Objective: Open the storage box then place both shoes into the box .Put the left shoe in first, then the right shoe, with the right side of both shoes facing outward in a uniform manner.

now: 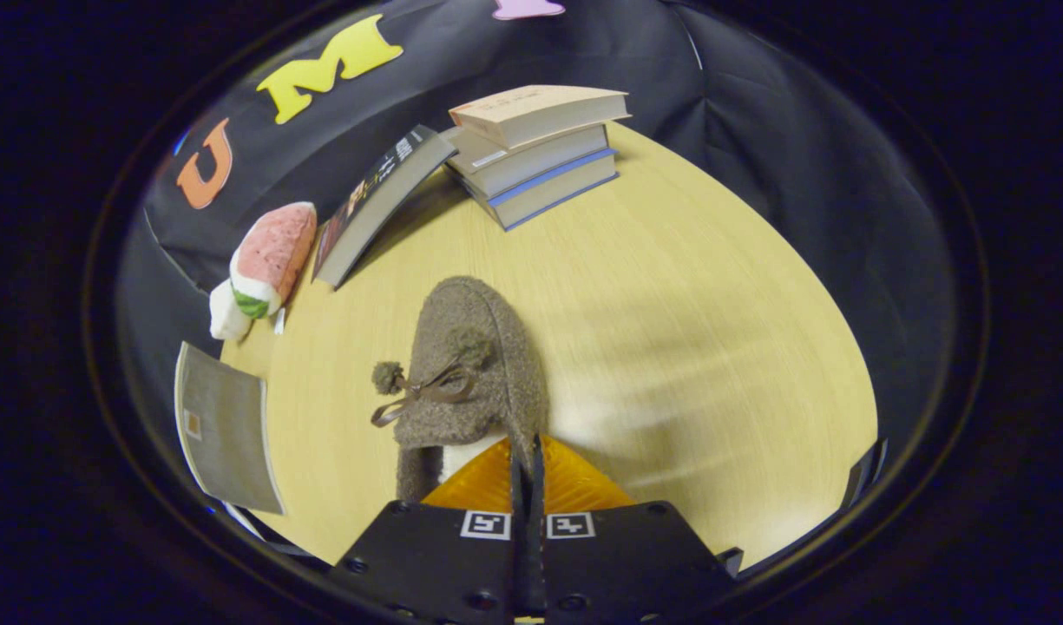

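A grey-brown fuzzy shoe (475, 365) with a brown bow and pompoms hangs just ahead of my fingers, toe pointing away, above the wooden table (670, 347). My gripper (528, 460) is shut on the shoe's heel rim, the two orange fingers (574, 482) pressed together on the fabric. The shoe's white lining shows just left of the fingers. A grey box panel (223, 430) lies off to the left of the gripper, at the table's edge.
A stack of three books (535, 152) stands at the table's far side, with another book (379, 204) leaning against it. A pink, white and green plush toy (266, 260) lies left of the leaning book. Bare tabletop spreads to the right.
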Action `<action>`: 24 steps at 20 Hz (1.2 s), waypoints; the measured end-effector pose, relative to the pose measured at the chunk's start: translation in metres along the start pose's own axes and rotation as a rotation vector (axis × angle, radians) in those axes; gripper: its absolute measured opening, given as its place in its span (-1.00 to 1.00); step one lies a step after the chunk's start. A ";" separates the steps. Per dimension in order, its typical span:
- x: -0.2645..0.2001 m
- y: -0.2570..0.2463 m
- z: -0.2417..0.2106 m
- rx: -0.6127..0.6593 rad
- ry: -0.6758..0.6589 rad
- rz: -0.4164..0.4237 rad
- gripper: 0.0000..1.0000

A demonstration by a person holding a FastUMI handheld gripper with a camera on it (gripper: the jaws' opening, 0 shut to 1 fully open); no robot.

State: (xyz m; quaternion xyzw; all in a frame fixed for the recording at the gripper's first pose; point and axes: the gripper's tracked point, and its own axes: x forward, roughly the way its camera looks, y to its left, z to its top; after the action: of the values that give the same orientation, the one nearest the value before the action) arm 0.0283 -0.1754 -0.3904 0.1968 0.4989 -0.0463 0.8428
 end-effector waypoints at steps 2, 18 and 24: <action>-0.003 0.004 -0.005 0.067 0.021 0.034 -0.99; -0.139 0.155 -0.018 0.155 -0.161 0.089 -0.99; -0.173 0.277 -0.036 0.095 -0.224 0.113 -0.99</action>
State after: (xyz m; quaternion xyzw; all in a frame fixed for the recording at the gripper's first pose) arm -0.0120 0.0720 -0.1782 0.2578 0.3870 -0.0437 0.8842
